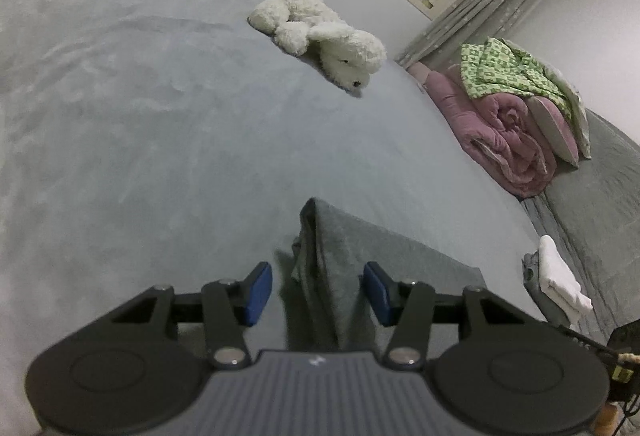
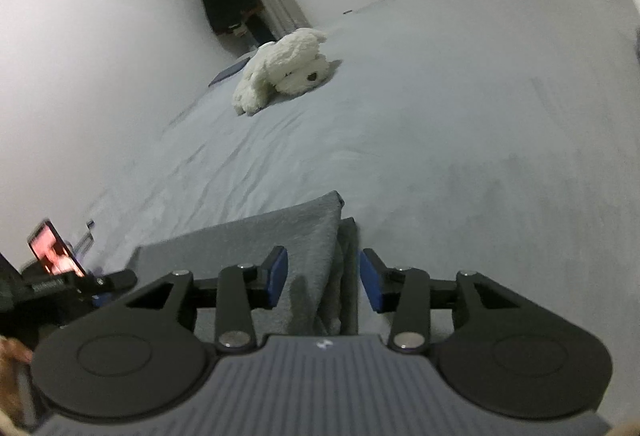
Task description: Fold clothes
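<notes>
A grey garment [image 1: 340, 260] lies folded on the grey bedsheet [image 1: 160, 124], one raised fold running toward the camera. My left gripper [image 1: 318, 292] straddles that fold; its blue pads [image 1: 258, 292] stand clear of the cloth, so it is open. In the right wrist view the same garment [image 2: 272, 236] spreads to the left, its doubled edge running between the fingers. My right gripper [image 2: 324, 280] is open around that edge, with its pads [image 2: 370, 284] apart from the cloth. The camera bodies hide the garment's near part.
A white plush dog [image 1: 320, 36] [image 2: 280, 72] lies further up the bed. A rolled pink quilt [image 1: 504, 132] under a green patterned blanket [image 1: 508, 68] sits at the right. White folded cloth [image 1: 560, 276] lies by the bed's edge. A lit phone [image 2: 54, 252] stands at the left.
</notes>
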### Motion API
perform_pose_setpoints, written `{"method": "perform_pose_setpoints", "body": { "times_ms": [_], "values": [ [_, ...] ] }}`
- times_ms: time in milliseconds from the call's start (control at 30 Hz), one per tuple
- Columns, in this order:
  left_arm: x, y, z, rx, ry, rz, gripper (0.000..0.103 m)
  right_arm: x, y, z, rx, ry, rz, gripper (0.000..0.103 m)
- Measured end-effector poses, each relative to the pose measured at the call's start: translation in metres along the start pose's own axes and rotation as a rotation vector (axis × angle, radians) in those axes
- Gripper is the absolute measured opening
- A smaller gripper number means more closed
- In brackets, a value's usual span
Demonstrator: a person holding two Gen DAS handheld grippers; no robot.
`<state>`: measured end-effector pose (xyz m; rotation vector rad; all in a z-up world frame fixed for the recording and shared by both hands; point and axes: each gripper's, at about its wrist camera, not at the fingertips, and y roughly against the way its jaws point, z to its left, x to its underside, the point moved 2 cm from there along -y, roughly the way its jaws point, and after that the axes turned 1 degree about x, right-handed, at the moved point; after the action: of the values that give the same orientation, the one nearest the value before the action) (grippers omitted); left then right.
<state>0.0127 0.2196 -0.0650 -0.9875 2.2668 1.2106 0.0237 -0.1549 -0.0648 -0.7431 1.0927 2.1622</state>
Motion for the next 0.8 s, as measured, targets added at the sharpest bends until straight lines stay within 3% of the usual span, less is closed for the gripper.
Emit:
{"method": "perform_pose_setpoints", "body": {
  "times_ms": [333,800],
  "values": [
    [-0.010,0.000,0.008,-0.022,0.029,0.026,0.056,0.007,0.001,0.001,-0.083,-0.093,0.071,0.051],
    [-0.021,-0.014,0.016,0.011,0.077,0.066,0.056,0.007,-0.027,-0.004,-0.061,-0.148,0.099,0.052]
  ]
}}
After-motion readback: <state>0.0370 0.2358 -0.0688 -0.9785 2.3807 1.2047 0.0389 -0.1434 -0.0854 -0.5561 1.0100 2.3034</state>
